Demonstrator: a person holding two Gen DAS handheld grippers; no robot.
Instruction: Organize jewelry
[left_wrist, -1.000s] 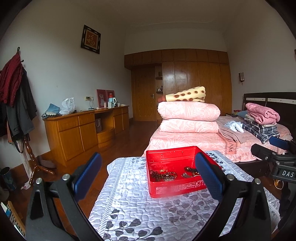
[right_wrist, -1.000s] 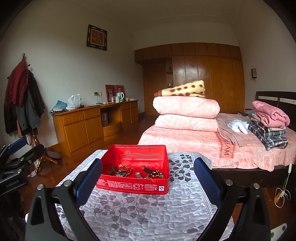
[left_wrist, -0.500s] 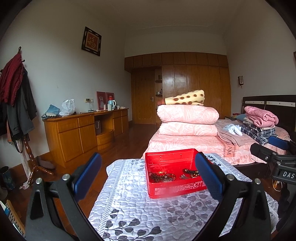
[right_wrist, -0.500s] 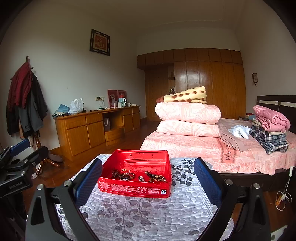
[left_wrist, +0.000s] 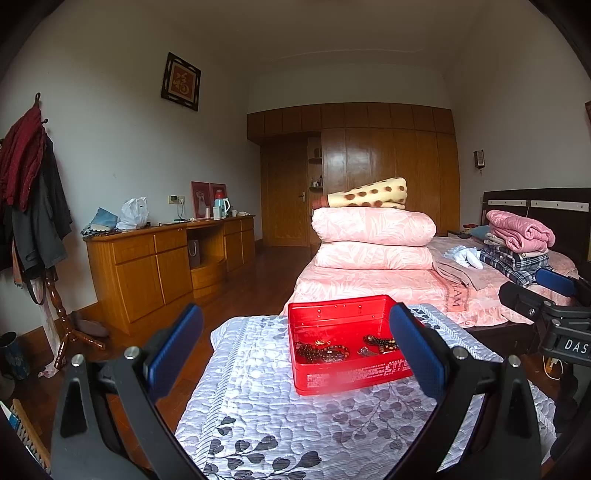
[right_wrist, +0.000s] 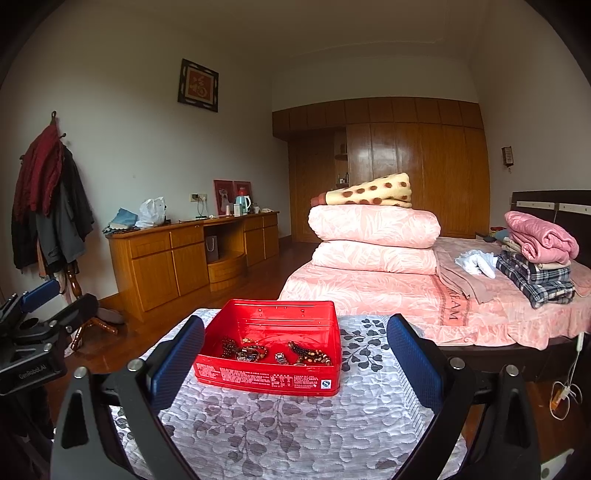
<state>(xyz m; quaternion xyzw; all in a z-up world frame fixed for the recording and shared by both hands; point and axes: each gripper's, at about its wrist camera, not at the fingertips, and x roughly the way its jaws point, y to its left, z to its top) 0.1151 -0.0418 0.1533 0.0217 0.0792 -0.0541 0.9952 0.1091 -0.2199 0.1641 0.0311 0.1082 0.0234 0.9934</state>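
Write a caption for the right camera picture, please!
Open right gripper faces a red box of beaded jewelry on a quilted cloth.

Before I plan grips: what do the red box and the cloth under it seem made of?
Red box: likely painted tin or hard plastic, since its thin stiff walls shine glossily. Cloth: quilted satin-like fabric, stitched in puffy leaf shapes with a soft sheen.

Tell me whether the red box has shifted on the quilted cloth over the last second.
No. In the right wrist view the red box sits on the same leaf print of the quilted cloth as before; only the camera's framing has changed.
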